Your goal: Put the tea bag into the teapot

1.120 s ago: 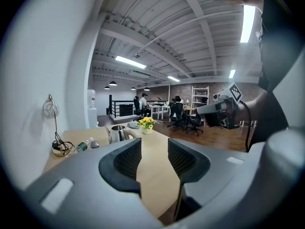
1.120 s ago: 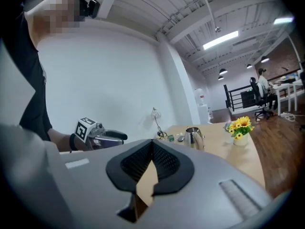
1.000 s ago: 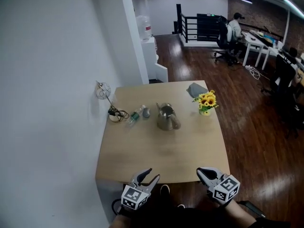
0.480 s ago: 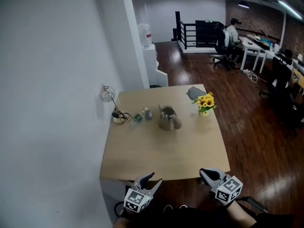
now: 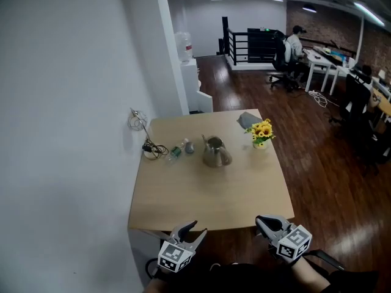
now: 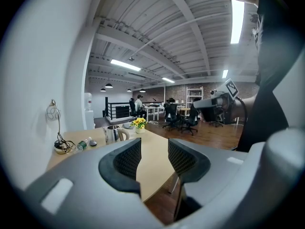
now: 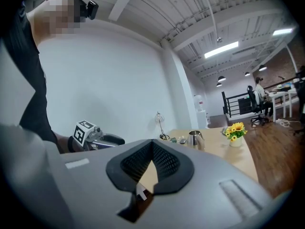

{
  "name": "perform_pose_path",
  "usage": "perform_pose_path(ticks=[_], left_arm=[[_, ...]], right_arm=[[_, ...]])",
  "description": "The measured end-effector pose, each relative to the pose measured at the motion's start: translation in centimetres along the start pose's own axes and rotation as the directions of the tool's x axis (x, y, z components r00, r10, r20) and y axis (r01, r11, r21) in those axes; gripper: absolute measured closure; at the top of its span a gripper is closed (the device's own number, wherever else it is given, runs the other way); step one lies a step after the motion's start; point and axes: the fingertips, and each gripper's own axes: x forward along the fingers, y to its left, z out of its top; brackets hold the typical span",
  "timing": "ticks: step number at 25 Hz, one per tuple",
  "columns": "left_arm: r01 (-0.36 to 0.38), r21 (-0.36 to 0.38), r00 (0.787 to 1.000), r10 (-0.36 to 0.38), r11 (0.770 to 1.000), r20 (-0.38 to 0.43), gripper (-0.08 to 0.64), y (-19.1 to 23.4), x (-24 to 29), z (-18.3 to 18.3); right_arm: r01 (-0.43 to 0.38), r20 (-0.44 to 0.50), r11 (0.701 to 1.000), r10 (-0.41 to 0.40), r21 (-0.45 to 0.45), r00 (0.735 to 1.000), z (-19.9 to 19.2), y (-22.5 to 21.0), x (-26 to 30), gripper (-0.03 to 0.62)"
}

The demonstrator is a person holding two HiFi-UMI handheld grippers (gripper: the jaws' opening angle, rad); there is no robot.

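Note:
A metal teapot [image 5: 214,152] stands upright on the far half of the wooden table [image 5: 208,194]; it also shows in the left gripper view [image 6: 112,133] and the right gripper view [image 7: 194,139]. I cannot make out a tea bag in any view. My left gripper [image 5: 190,229] hovers just off the table's near edge, open, with nothing between its pads [image 6: 127,159]. My right gripper [image 5: 264,221] hangs at the same edge, further right, its pads [image 7: 152,157] meeting at the tips. Both are far from the teapot.
Left of the teapot lie a small bottle [image 5: 176,151], a grey rounded object [image 5: 189,146] and a coiled cable [image 5: 153,149] by the white wall. A pot of yellow flowers [image 5: 261,132] and a grey cloth [image 5: 247,119] sit at the far right. People sit at desks beyond.
The head view has pulled back a little, so the table sits slightly farther away. Both grippers stay at its near edge with their jaws unchanged.

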Motion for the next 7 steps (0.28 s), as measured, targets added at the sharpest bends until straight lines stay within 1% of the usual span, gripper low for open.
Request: perform_pose_path(ticks=[2,7], left_arm=[[0.006,0.000,1.000,-0.006,1.000,0.011,0.390,0.0,0.3,0.3],[0.025,0.026,1.000,-0.025,0.999,-0.004,0.390,-1.1,0.5,0.7]], right_arm=[[0.007,-0.003,1.000,-0.007,-0.002,1.000,-0.1,-0.3,-0.2,0.584],[0.019,-0.001,1.000,-0.019,-0.001,1.000,0.4,-0.5,-0.8,0.584]])
